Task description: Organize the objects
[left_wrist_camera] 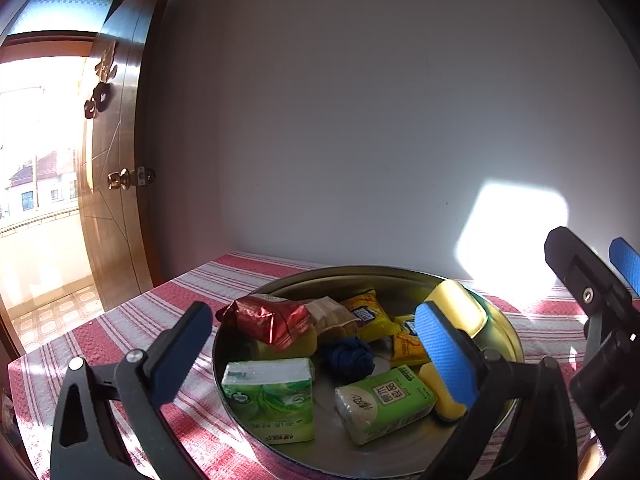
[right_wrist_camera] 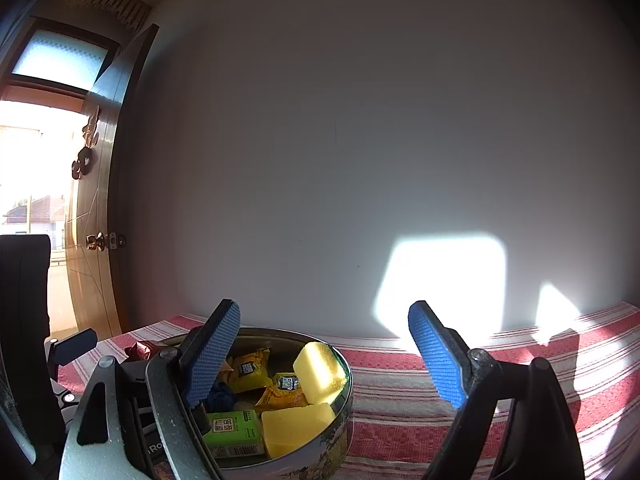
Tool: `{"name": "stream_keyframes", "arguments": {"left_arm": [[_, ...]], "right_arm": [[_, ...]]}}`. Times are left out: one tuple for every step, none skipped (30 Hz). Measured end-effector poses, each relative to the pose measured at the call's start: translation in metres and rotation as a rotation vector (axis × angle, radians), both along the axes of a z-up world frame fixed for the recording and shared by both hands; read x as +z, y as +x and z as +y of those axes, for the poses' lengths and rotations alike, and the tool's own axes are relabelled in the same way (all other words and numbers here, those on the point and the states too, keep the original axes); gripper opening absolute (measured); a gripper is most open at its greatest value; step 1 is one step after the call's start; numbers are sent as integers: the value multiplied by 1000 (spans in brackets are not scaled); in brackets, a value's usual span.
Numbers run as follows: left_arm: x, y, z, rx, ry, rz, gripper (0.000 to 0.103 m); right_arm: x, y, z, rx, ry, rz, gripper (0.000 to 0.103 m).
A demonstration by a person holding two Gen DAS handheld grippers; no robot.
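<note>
Left wrist view: a round metal tin (left_wrist_camera: 514, 344) on the counter (left_wrist_camera: 132, 320) held two green tissue packs (left_wrist_camera: 272, 400), three yellow sponges (left_wrist_camera: 460, 308), two yellow snack packets (left_wrist_camera: 366, 314), one red foil packet (left_wrist_camera: 266, 320) and one blue cloth knot (left_wrist_camera: 348, 356). A red-striped cloth covered the counter against a white wall (left_wrist_camera: 360, 120); a wooden door (left_wrist_camera: 116, 200) stood open. Left gripper (left_wrist_camera: 316, 352) and right gripper (right_wrist_camera: 332, 356) jaws gaped wide, empty.

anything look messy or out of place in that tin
Nothing spilled or damaged. One yellow sponge leans tilted against the round tin wall instead of lying flat, and the red foil packet sits piled atop other items.
</note>
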State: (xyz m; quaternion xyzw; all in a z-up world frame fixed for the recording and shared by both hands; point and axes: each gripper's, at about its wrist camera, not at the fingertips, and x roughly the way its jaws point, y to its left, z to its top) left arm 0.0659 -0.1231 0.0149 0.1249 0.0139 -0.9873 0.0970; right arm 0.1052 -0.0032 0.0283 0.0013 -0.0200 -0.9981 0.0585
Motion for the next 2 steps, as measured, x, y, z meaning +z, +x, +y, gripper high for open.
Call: {"name": "stream_keyframes", "arguments": {"left_arm": [[0,0,0,0,0,-1,103],[0,0,0,2,0,-1,103]], "right_arm": [[0,0,0,1,0,0,88],[0,0,0,2,1,-1,88]]}}
